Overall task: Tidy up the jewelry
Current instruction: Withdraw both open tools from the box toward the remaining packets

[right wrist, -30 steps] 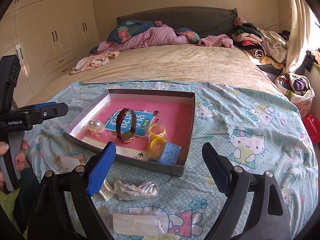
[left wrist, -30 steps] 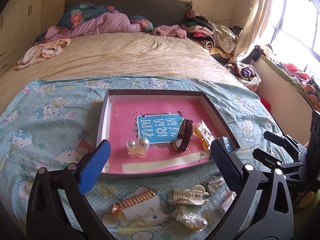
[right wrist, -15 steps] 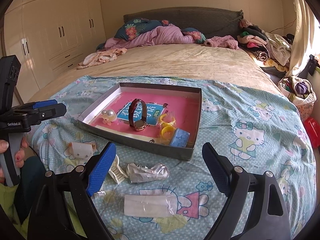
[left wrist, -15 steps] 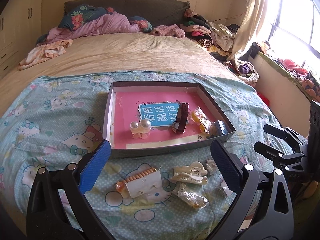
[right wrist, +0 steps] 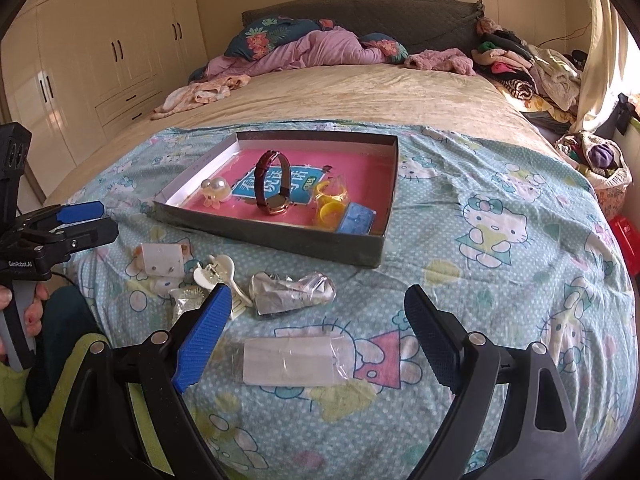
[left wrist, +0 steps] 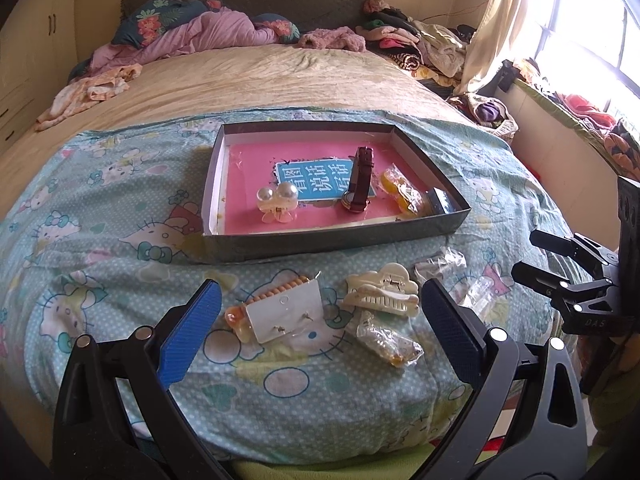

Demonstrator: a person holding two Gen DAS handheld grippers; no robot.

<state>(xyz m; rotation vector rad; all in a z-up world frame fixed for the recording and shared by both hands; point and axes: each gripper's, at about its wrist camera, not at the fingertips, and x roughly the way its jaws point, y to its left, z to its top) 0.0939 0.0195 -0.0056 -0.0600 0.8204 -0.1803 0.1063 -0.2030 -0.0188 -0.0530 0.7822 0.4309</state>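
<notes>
From your left wrist view, your left gripper (left wrist: 320,330) hung with its jaws wide and empty over a white earring card (left wrist: 285,312) and a cream plastic claw clip (left wrist: 382,292) on the cartoon-cat blanket (left wrist: 100,240); beyond lay the shallow grey cardboard tray (left wrist: 320,242) holding a brown-strapped wristwatch (left wrist: 359,184). From your right wrist view, your right gripper (right wrist: 318,334) stood equally wide, empty, above a flat clear plastic packet (right wrist: 294,360), with a crumpled clear bag (right wrist: 292,292) near the tray.

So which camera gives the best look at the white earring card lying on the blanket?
The left wrist view: the earring card lies close between the open fingers, studs visible. The right wrist view shows the card small, at far left.
</notes>
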